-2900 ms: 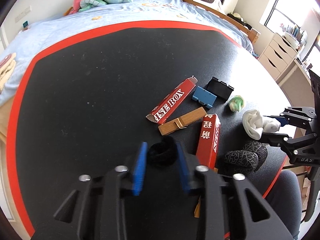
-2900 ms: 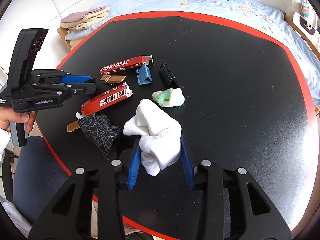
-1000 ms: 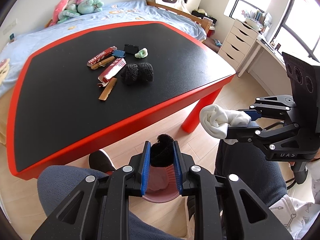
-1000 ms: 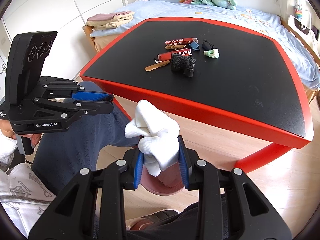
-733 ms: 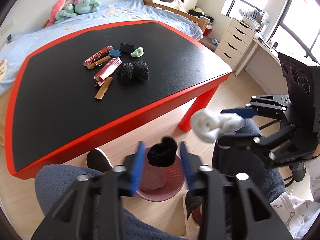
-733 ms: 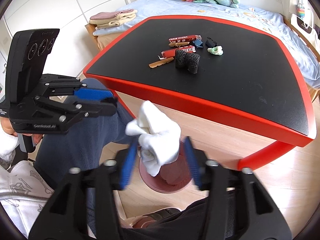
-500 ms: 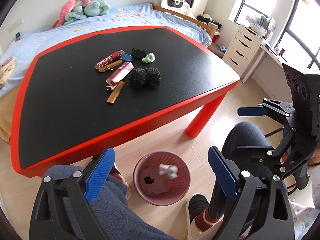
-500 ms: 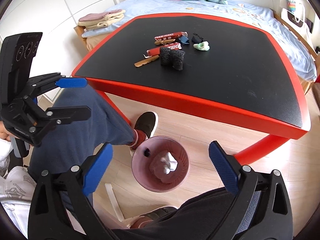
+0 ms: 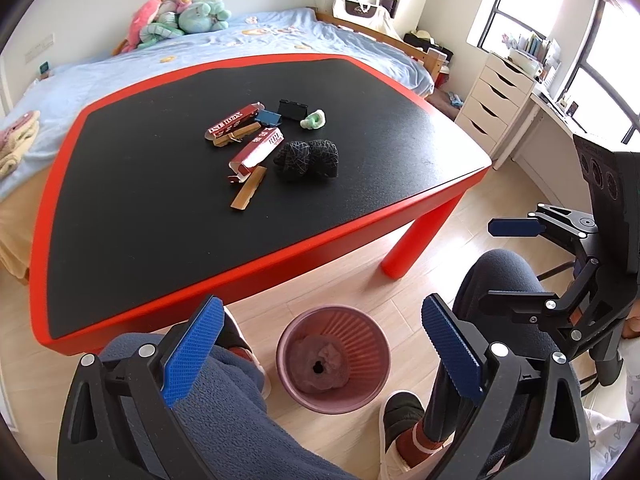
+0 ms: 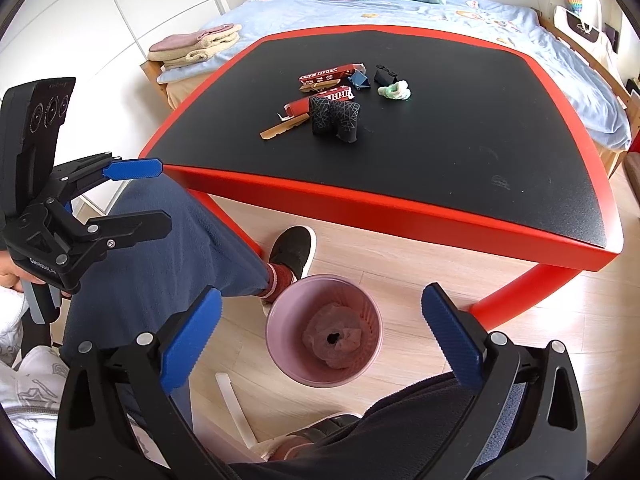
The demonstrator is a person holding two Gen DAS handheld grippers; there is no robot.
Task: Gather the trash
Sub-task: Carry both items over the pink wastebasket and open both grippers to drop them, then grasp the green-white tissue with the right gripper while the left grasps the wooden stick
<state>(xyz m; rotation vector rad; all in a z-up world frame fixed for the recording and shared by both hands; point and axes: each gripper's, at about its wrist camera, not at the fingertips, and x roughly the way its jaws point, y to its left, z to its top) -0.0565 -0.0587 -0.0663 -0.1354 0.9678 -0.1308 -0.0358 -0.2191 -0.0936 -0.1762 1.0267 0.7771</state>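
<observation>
A pink ribbed trash bin (image 9: 372, 336) stands on the wood floor in front of the table; it also shows in the right wrist view (image 10: 280, 320). A small black thing lies in it on a pink heap. My left gripper (image 9: 322, 344) hangs wide open and empty above the bin. My right gripper (image 10: 320, 336) is also wide open and empty above it. On the red-edged black table (image 9: 160, 208) lie two red boxes (image 9: 258, 150), wooden strips (image 9: 249, 189), a black patterned sock pair (image 9: 307, 158), clips and a green-white wad (image 9: 313, 120).
The person's legs in blue trousers (image 10: 168, 240) and a black shoe (image 10: 294, 248) flank the bin. A red table leg (image 9: 416, 240) stands to the right. A bed (image 9: 260, 36) with plush toys lies behind the table; white drawers (image 9: 496, 100) stand at right.
Both grippers opened above the bin. The black wad fell from the left gripper and the white sock from the right one into the bin. Both grippers now hang empty.
</observation>
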